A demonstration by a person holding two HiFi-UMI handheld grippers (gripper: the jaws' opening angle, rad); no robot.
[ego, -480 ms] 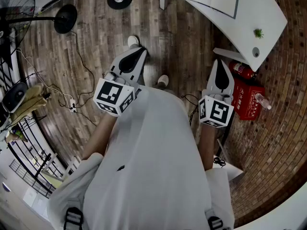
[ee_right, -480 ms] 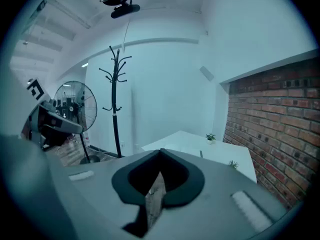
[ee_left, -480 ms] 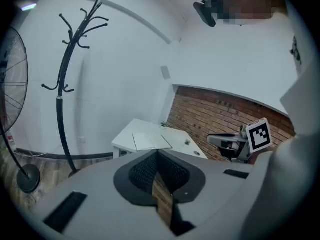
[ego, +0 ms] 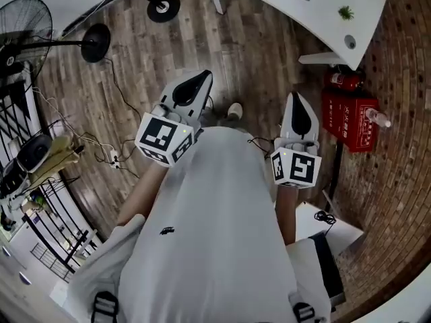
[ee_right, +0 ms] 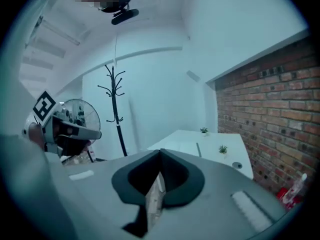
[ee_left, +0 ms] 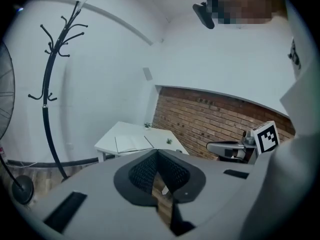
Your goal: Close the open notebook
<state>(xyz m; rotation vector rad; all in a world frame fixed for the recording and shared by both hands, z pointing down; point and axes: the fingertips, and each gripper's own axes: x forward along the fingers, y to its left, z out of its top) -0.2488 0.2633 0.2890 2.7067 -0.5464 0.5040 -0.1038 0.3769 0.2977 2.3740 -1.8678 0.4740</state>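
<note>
Notebook: The notebook (ee_left: 132, 143) lay open with its pages flat, well apart from both claws and untouched.
Table: The white table (ee_left: 105, 145) carried the notebook, with two small plants (ee_left: 169, 141) near its far side.
Left claw: The left claw (ego: 199, 81) was pressed together on nothing and tipped slightly down, out over the wooden floor (ego: 202, 39).
Right claw: The right claw (ego: 296, 106) was also pressed together and empty, and the table lay beyond it in the right gripper view.
Surroundings: A fire extinguisher (ego: 343, 79) and a red box (ego: 353, 120) stood by the brick wall, and a coat stand (ee_left: 50, 84) stood left of the table.
Change: Compared with half a second earlier, the table had slid toward the top edge of the head view, so only a strip of the notebook showed. The extinguisher and red box had shifted up too. The right claw sat a little further left, while the left claw had barely moved.
Meaning: The person appeared no nearer the table, so the reach and the closing both seemed to lie ahead.
</note>
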